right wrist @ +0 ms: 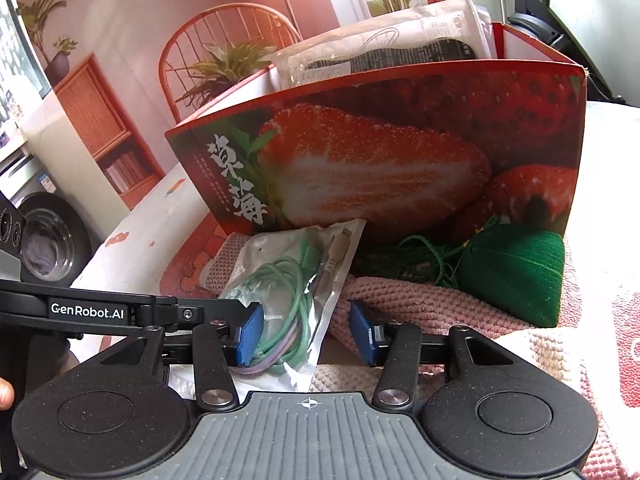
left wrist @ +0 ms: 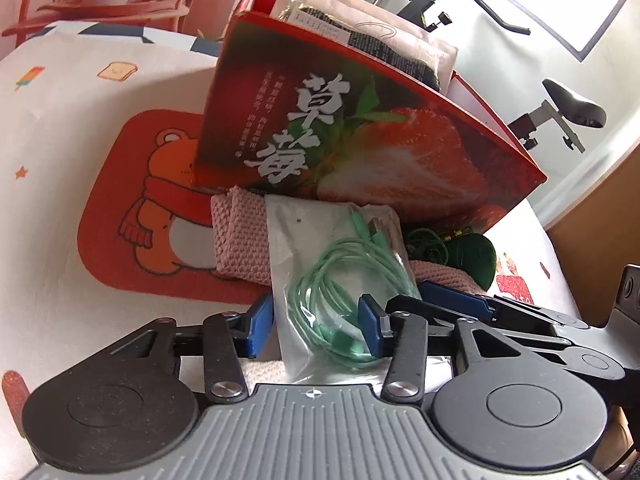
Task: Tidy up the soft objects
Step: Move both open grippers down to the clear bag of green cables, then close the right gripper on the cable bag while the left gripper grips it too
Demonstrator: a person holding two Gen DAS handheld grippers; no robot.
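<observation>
Your clear bag of green cable point(left wrist: 340, 280) lies right between the blue fingers point(left wrist: 260, 326) of your left gripper point(left wrist: 316, 326), and it leans up against the pink knitted cloth point(left wrist: 240, 236) behind it. Your left fingers are spread wide, one on each side of the bag, and they look like they just touch its edges without squeezing it. Your right gripper point(right wrist: 308, 334) comes at the same bag point(right wrist: 288, 280) from the other side. Its fingers point(right wrist: 250, 334) are spread wide too. The bag's bottom corner sits between them, close to the left pad, and the right pad sits against the pink cloth point(right wrist: 420, 304). I cannot tell if the left pad really touches the bag. The red strawberry box point(left wrist: 360, 132) stands just behind the bag, with flat packets point(left wrist: 380, 40) sticking up out of its top. A green cloth pouch point(right wrist: 516, 276) with a thin green cord rests on the pink cloth, beside the box. All of it sits on a tablecloth point(left wrist: 80, 100) with a bear picture.
</observation>
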